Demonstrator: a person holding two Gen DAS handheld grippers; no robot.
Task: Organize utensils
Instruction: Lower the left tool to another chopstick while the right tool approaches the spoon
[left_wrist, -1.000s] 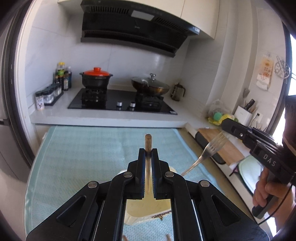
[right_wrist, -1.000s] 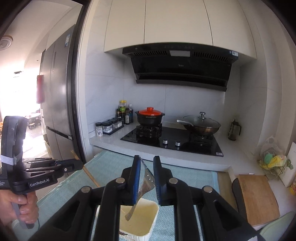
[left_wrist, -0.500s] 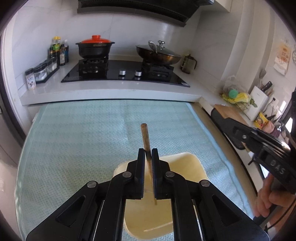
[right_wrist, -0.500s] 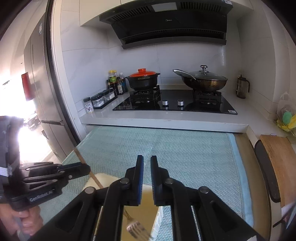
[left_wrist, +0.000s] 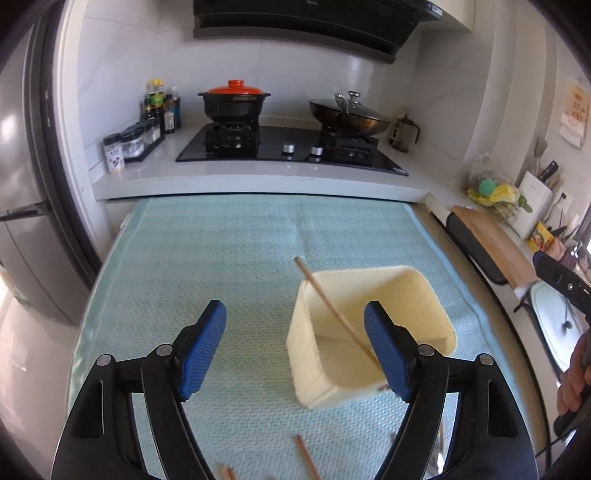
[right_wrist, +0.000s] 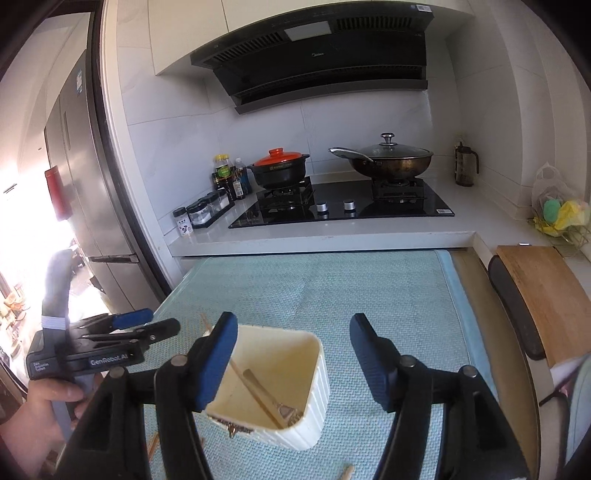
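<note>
My left fingers (left_wrist: 295, 350) and right fingers (right_wrist: 291, 356) are opening, nothing between them. The chopstick (left_wrist: 334, 312) and fork (right_wrist: 271, 397) lean inside the cream holder (right_wrist: 295, 373) ahead: light, stiff, slippery; I'd pinch mid-shaft.

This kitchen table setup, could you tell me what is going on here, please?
A person is sorting utensils into a cream container on the blue-green mat. A chopstick leans inside it and a fork lies at its bottom. The left claw and the right claw are both opening with nothing between their pads. More chopsticks wait on the mat.
</note>
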